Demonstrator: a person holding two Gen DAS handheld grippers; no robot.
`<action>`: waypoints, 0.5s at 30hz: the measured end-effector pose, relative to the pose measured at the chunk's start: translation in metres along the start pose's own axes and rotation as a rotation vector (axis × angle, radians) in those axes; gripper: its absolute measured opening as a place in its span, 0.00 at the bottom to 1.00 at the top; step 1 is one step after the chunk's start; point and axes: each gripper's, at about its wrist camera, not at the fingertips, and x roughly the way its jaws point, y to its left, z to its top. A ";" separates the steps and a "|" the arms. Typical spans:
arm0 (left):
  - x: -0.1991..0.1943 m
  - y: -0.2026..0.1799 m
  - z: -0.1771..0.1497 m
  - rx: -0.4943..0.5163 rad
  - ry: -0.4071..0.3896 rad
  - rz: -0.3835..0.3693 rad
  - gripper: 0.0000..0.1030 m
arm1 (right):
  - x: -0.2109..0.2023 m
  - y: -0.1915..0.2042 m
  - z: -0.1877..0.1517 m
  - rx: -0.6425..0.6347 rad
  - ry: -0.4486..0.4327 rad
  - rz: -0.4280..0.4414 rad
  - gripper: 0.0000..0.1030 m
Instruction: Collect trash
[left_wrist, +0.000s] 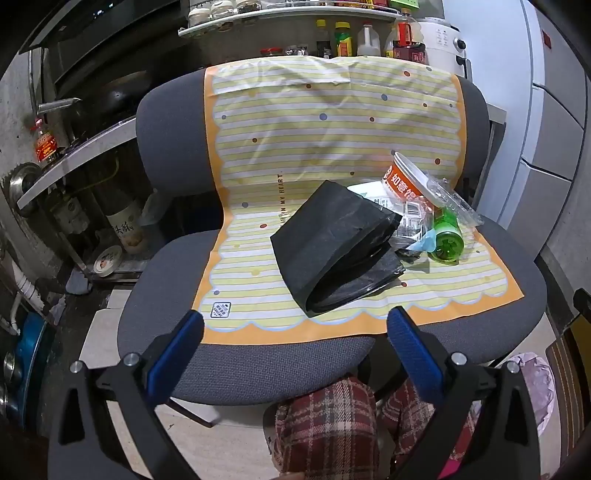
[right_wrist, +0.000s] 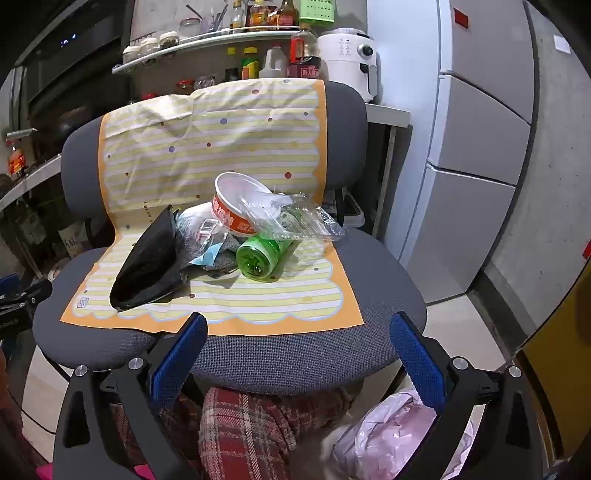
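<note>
We hold the left gripper (left_wrist: 295, 328) and right gripper (right_wrist: 299, 332) spread apart and empty before the chair seat (right_wrist: 295, 354). On its striped sheet (left_wrist: 258, 295) lies a black bag (left_wrist: 332, 243), beside an orange bowl (right_wrist: 236, 210), clear wrapper (right_wrist: 295, 218) and green bottle (right_wrist: 258, 258).

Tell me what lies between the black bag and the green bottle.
Crumpled wrappers and a light-blue scrap, seen in the right wrist view.
</note>
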 end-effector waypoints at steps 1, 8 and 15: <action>0.000 0.000 0.000 -0.001 0.000 -0.003 0.94 | 0.000 0.000 0.000 0.002 0.000 0.001 0.94; -0.004 -0.002 -0.001 0.007 -0.004 -0.001 0.94 | -0.001 -0.002 0.000 0.005 0.008 0.002 0.94; -0.006 -0.002 0.000 0.011 -0.004 0.000 0.94 | -0.001 -0.004 0.000 0.006 0.010 0.003 0.94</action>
